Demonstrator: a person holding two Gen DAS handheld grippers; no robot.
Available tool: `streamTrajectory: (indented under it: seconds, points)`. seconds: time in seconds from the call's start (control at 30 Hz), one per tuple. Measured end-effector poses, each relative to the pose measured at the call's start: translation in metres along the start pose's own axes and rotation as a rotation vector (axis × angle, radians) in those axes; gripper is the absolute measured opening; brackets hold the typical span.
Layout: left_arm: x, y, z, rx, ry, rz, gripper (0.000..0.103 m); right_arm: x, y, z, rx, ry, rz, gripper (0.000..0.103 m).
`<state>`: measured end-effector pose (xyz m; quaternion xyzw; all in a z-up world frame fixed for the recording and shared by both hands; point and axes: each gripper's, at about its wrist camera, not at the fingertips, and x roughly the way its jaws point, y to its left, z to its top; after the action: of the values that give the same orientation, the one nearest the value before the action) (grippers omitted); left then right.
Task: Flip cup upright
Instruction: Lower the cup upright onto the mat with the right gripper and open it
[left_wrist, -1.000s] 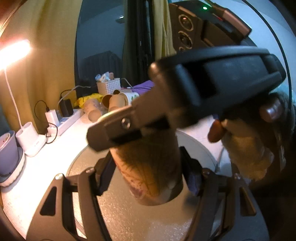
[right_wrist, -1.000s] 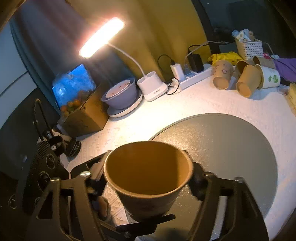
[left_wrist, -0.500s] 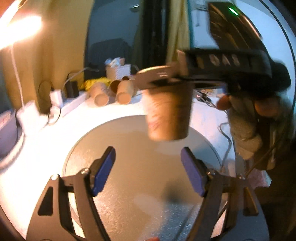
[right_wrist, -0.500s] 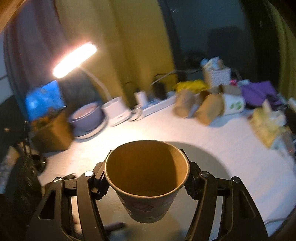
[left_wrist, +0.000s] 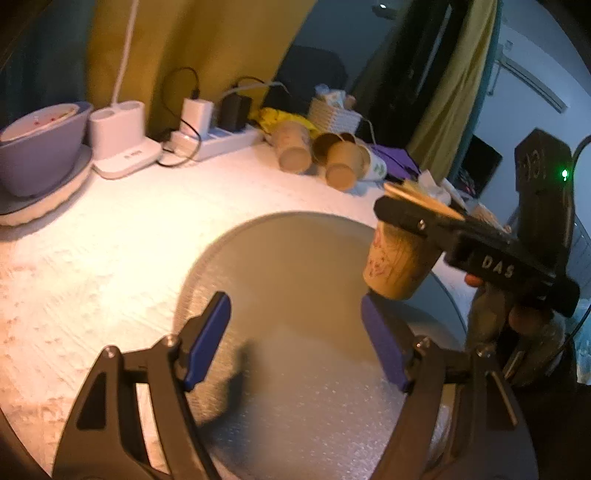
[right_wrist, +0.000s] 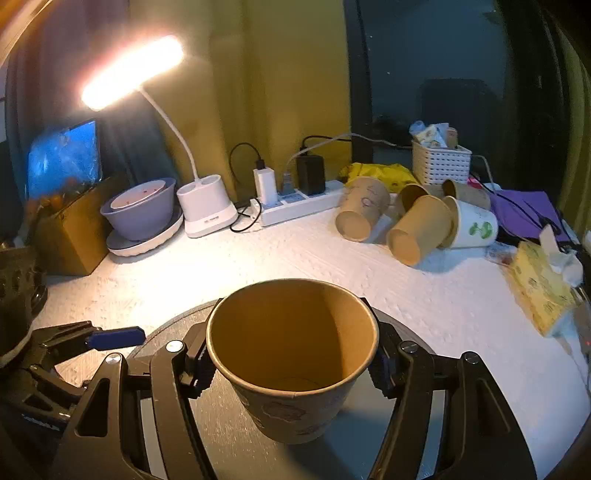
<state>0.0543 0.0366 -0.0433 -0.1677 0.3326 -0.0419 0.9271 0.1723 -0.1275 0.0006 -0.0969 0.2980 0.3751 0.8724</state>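
Right gripper (right_wrist: 291, 363) jaws clamp the cup (right_wrist: 291, 354) upright, mouth up; left gripper (left_wrist: 295, 339) jaws released.

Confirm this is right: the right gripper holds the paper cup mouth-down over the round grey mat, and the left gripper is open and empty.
Wrong in one respect: the paper cup is mouth-up, as the right wrist view shows. The right gripper does hold it over the round grey mat, and the left gripper is open and empty.

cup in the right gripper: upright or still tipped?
Upright. The cup shows its open mouth facing up, base down above the round mat, clamped in the right gripper.
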Motion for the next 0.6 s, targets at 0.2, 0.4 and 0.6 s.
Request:
streamTrajectory:
  seconds: [0.2, 0.4, 0.6]
  points:
    - [-0.006, 0.014, 0.004, -0.037, -0.044, 0.055, 0.074, 0.014, 0.004, 0.005, -0.015, 0.018, 0.015, 0.068]
    - [-0.004, 0.021, 0.008, -0.060, -0.061, 0.105, 0.074, 0.029, 0.009, 0.009, -0.039, 0.039, 0.013, 0.070]
    - [-0.004, 0.021, 0.007, -0.057, -0.068, 0.122, 0.074, 0.030, 0.010, 0.005, -0.041, 0.058, -0.002, 0.070]
